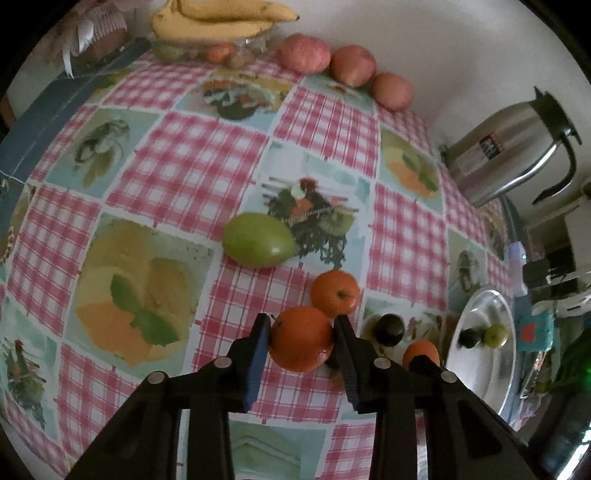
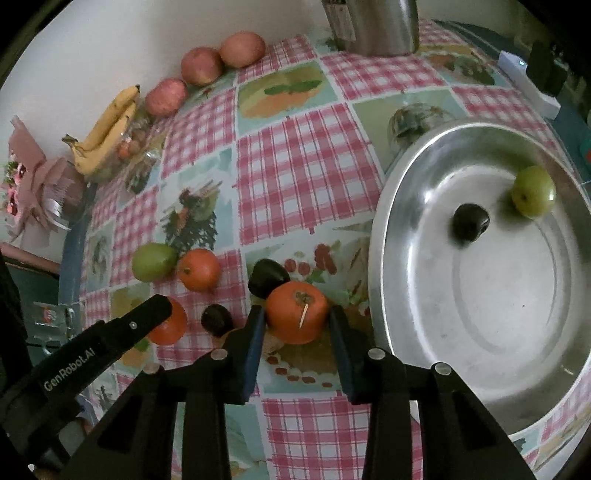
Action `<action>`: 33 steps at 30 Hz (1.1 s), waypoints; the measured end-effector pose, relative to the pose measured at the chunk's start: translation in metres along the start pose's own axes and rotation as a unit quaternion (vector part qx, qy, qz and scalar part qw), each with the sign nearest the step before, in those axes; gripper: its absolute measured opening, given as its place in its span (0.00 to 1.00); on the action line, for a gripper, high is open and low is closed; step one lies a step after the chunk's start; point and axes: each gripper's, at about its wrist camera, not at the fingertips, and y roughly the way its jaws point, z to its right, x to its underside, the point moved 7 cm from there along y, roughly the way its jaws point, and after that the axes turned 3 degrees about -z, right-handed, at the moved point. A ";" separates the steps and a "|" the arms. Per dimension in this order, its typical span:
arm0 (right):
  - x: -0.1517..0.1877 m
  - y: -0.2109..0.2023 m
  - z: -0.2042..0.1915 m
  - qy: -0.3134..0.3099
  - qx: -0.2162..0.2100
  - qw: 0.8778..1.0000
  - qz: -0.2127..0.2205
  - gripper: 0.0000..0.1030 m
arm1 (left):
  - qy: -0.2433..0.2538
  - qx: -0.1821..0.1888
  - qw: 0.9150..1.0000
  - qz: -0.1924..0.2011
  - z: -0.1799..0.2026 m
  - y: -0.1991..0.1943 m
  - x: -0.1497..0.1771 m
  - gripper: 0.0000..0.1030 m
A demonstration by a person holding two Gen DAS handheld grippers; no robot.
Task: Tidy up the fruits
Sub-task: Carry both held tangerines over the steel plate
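My left gripper [image 1: 301, 328] is shut on an orange [image 1: 301, 338] just above the checked tablecloth. A second orange [image 1: 335, 292] touches it behind, and a green fruit [image 1: 258, 240] lies further back. My right gripper [image 2: 297, 317] is shut on another orange [image 2: 297, 315], with a dark plum [image 2: 267, 277] right behind it. The steel bowl [image 2: 480, 406] sits to the right and holds a dark plum [image 2: 471, 221] and a green fruit [image 2: 533, 190]. The left gripper [image 2: 110, 332] also shows in the right wrist view.
Three red apples [image 1: 349, 64] line the back wall. Bananas [image 1: 218, 18] lie on a clear container at the back left. A steel kettle [image 1: 513, 147] stands at the right. Another dark plum [image 2: 216, 319] lies between the grippers.
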 end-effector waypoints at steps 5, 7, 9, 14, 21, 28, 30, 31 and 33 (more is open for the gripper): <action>-0.005 -0.021 0.000 0.006 -0.012 1.000 0.028 0.36 | 0.005 0.013 1.000 0.026 0.009 -0.018 -0.006 0.37; -0.007 -0.029 0.001 0.007 -0.008 0.999 0.041 0.36 | 0.008 0.017 0.999 0.034 0.010 -0.025 -0.005 0.37; -0.008 -0.035 0.003 0.008 -0.005 0.999 0.049 0.36 | 0.011 0.020 0.999 0.040 0.014 -0.028 -0.006 0.37; -0.009 -0.036 0.010 0.016 -0.003 0.999 0.049 0.36 | 0.018 0.025 0.999 0.041 0.022 -0.031 -0.005 0.37; -0.012 -0.049 0.036 0.049 0.004 0.997 0.064 0.34 | 0.043 0.033 0.998 0.032 0.040 -0.027 0.002 0.37; -0.014 -0.058 0.068 0.090 0.027 0.993 0.076 0.34 | 0.061 0.030 0.997 0.024 0.053 -0.021 0.008 0.37; -0.015 -0.058 0.065 0.084 0.023 0.993 0.075 0.34 | 0.057 0.030 0.998 0.021 0.051 -0.019 0.008 0.37; -0.015 -0.057 0.060 0.078 0.019 0.994 0.074 0.34 | 0.053 0.031 0.998 0.019 0.049 -0.018 0.007 0.37; -0.015 -0.054 0.052 0.066 0.012 0.995 0.071 0.34 | 0.046 0.030 0.998 0.014 0.045 -0.016 0.007 0.37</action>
